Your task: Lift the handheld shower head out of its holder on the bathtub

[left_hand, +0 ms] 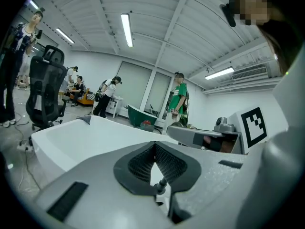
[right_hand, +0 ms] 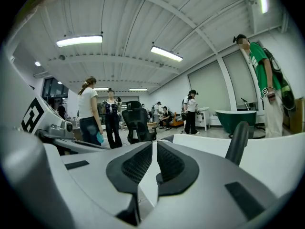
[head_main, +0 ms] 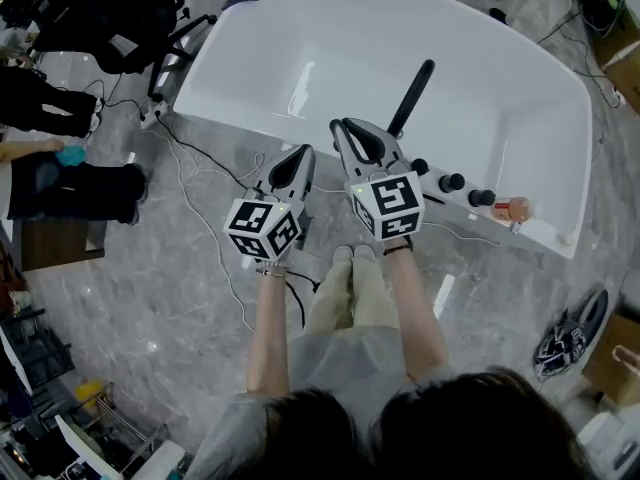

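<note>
The shower head stands at the bathtub rim, held by neither gripper. The left gripper and right gripper hover near, jaws pressed together on nothing, so the lift is left
</note>
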Demonstrator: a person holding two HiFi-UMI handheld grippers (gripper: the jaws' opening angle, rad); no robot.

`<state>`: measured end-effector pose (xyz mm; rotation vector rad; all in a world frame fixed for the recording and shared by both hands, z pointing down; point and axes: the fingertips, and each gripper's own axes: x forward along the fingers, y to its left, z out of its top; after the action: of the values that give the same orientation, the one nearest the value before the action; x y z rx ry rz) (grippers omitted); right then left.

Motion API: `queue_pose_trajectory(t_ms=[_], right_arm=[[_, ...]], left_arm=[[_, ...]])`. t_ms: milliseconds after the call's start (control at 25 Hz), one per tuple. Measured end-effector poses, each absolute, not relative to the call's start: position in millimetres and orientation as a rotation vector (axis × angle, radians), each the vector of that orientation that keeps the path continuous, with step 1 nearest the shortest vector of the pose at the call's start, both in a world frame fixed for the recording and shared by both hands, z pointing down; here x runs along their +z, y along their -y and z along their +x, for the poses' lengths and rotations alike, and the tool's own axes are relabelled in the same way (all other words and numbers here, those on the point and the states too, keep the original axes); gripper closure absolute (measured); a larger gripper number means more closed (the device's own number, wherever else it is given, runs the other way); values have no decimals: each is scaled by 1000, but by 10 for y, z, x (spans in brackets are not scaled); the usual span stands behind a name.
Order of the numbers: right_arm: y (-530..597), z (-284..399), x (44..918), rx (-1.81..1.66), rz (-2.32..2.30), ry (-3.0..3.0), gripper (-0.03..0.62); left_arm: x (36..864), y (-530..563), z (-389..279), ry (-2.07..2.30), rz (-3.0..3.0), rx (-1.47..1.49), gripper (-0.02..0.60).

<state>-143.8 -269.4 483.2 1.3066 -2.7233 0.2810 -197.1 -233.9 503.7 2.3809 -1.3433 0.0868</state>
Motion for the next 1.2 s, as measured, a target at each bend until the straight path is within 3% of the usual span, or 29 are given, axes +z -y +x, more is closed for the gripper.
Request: queue_pose_trajectory(t_ms=[720, 1200], right_arm=[[2964, -1567, 5773, 393, 1319, 2639, 451], [3057, -1681, 6343, 394, 1205, 2589, 441]], left_arm=[[5628, 2597, -1999, 1299, 2408, 168, 577], [6152, 2684, -1992, 1236, 2387, 238, 577]])
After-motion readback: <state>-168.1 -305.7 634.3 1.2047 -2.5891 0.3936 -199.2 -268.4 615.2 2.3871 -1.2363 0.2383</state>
